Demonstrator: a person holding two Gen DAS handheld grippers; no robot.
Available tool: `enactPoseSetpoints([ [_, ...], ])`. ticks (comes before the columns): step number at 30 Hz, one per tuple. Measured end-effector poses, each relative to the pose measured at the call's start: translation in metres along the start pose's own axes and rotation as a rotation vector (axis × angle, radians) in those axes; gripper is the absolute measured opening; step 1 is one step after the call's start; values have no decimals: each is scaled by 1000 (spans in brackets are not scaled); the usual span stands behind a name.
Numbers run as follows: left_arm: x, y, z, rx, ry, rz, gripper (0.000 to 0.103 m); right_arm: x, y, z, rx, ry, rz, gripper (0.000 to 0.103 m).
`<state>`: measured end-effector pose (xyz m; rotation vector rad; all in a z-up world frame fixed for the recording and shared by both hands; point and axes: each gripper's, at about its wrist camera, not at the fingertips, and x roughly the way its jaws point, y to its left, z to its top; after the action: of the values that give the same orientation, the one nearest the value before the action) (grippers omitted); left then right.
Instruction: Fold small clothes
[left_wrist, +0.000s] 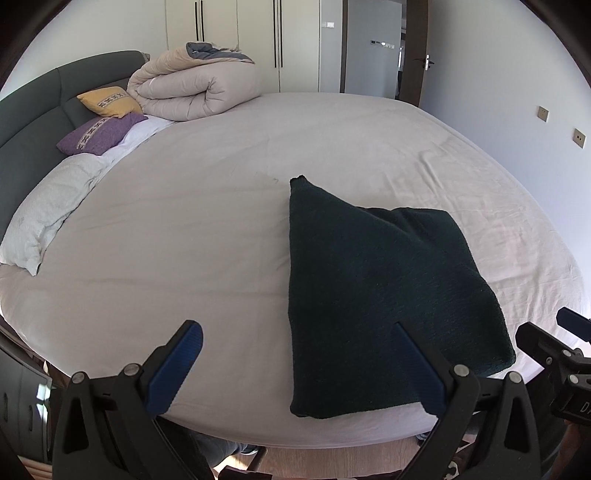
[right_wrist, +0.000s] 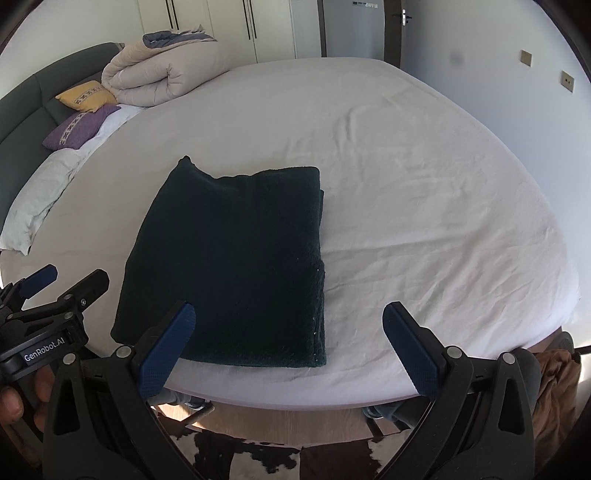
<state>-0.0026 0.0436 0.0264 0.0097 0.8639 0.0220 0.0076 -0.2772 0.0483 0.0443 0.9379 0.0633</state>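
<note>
You are holding both grippers, left gripper (left_wrist: 295, 365) and right gripper (right_wrist: 288, 347), spread empty over the folded dark green garment (right_wrist: 229, 266); a careless snag risks unfolding it

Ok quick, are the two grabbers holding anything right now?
Left gripper: open, holding nothing, at the near edge of the dark cloth.
Right gripper: open, holding nothing, also at the near edge of the cloth.

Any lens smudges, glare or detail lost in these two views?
Right wrist view: a dark smudge on the wall, and the dark cloth is nearly black, its folds hard to read. Left wrist view: strong fisheye bending of the bed; no smudge or glare.
</note>
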Motion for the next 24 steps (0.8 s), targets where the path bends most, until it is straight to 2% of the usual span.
enactPoseSetpoints([
  [24,2,0,-2,2,5,-2,103,7,3,1,26,13,-3,103],
])
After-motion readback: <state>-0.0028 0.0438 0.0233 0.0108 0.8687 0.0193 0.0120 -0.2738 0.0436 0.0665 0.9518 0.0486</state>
